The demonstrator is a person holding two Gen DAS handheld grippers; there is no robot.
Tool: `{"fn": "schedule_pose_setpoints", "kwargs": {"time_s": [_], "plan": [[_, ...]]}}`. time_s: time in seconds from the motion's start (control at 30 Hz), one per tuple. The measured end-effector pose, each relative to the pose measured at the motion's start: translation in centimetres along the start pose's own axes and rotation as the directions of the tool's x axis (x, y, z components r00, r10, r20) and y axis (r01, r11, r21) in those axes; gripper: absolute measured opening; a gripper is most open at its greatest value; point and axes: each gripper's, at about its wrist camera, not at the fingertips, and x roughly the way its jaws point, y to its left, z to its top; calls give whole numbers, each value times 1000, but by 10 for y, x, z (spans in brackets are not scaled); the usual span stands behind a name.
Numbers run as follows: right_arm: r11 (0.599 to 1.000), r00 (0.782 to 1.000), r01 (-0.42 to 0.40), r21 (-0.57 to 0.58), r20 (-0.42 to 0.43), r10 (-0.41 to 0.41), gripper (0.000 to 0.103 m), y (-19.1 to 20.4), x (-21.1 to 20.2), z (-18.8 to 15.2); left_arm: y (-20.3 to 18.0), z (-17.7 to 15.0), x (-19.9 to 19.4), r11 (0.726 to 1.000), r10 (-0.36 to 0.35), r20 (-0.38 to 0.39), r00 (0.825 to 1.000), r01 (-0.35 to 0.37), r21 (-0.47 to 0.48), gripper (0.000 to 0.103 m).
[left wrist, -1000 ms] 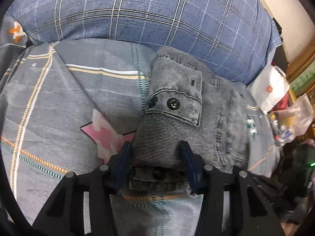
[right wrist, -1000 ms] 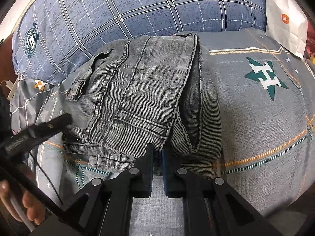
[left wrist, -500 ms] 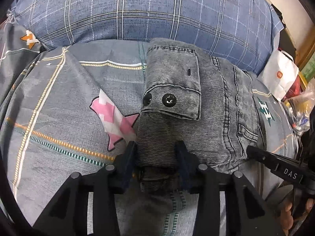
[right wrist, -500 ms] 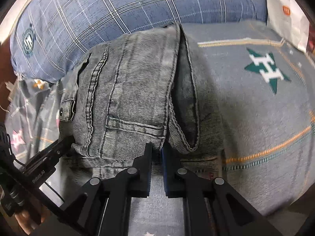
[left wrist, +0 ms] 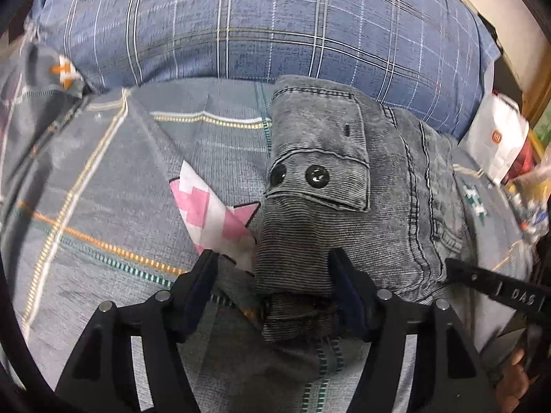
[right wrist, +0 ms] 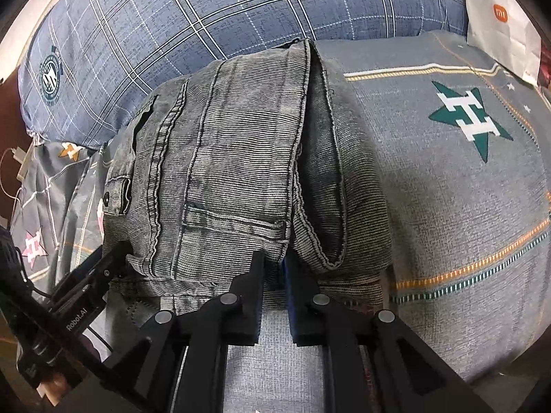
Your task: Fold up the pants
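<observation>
The grey denim pants (left wrist: 344,186) lie folded in a compact bundle on the grey patterned bed sheet (left wrist: 103,206); they also show in the right wrist view (right wrist: 234,179). My left gripper (left wrist: 272,275) is open, its fingers spread on either side of the bundle's near left end, which has two dark buttons. My right gripper (right wrist: 275,275) has its fingers (right wrist: 253,275) close together, with a narrow gap, at the bundle's near edge by the hems; whether cloth is pinched between them is hidden. Each gripper shows at the edge of the other's view.
A big blue plaid pillow (left wrist: 261,24) lies right behind the pants. A white paper bag (left wrist: 496,137) and some clutter sit at the bed's right side. The bag also shows in the right wrist view (right wrist: 499,17). A white cable (right wrist: 13,172) hangs at the far left.
My left gripper's fingers have spread wider apart around the pants' end. My right gripper has stayed narrow at the near edge. The pants have stayed in place on the sheet.
</observation>
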Motion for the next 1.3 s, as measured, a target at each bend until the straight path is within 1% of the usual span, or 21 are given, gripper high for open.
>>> {"fn": "schedule_pose_setpoints", "kwargs": {"time_s": [0.07,0.1,0.13,0.17,0.2,0.23,0.27,0.37,0.5,0.63,0.7,0.73,0.8,0.87,0.97,1.0,1.1,1.13,1.2,1.23,1.3], "plan": [[1000,1000,-1,3,7,1,12,1,-1,-2,8,-1,-1,998,-34,-15,999,33,-56,68],[1000,1000,1,4,14,-1,18,1,-4,-3,13,-3,-4,994,-56,-10,998,55,-97,68],[1000,1000,5,7,20,-5,34,-1,-8,-6,14,-4,-7,992,-61,-6,998,60,-111,68],[1000,999,6,12,35,-6,46,-2,-13,-8,14,-6,-9,992,-56,-3,998,56,-113,68],[1000,998,-4,15,57,3,67,-2,-18,-10,12,-8,-12,994,-43,4,999,43,-102,68],[1000,997,-19,17,79,17,74,-2,-23,-12,10,-10,-15,995,-31,13,999,32,-91,68],[1000,994,-17,15,106,16,74,-1,-28,-15,7,-11,-17,997,-16,22,1000,17,-76,68],[1000,990,1,-9,144,0,74,3,-38,-22,-3,-15,-23,999,38,48,998,-38,-21,68],[1000,986,-27,11,167,25,74,-1,-48,-34,-11,-15,-29,997,79,57,995,-79,5,68],[997,981,-55,48,187,45,76,-8,-53,-40,-22,-19,-39,996,80,58,995,-82,40,68],[997,979,-65,50,195,54,76,-6,-55,-41,-29,-23,-45,996,68,52,996,-71,56,68],[997,978,-65,49,202,54,77,-5,-57,-42,-31,-25,-48,995,74,59,995,-78,61,68],[997,975,-67,49,217,55,80,-3,-61,-45,-37,-31,-58,991,99,90,991,-106,81,74],[996,969,-77,50,240,63,84,-4,-68,-51,-41,-36,-72,987,120,138,983,-133,91,78],[996,959,-73,53,278,55,86,-5,-76,-64,-43,-41,-89,982,146,189,971,-165,88,83],[997,955,-66,48,292,49,86,-5,-79,-69,-42,-42,-95,983,151,215,965,-170,75,83],[998,939,-50,42,342,32,93,-4,-88,-74,-37,-42,-104,983,166,284,944,-183,33,83],[998,928,-39,46,371,20,94,-3,-91,-75,-36,-41,-104,984,161,296,942,-176,27,83],[999,913,-23,40,409,4,94,1,-95,-75,-36,-39,-104,981,180,294,939,-194,18,83],[999,908,-16,33,418,1,95,3,-96,-75,-35,-39,-103,980,187,285,940,-199,14,83],[1000,906,-7,8,423,3,95,8,-95,-76,-34,-36,-101,980,192,252,949,-201,11,83]]}}
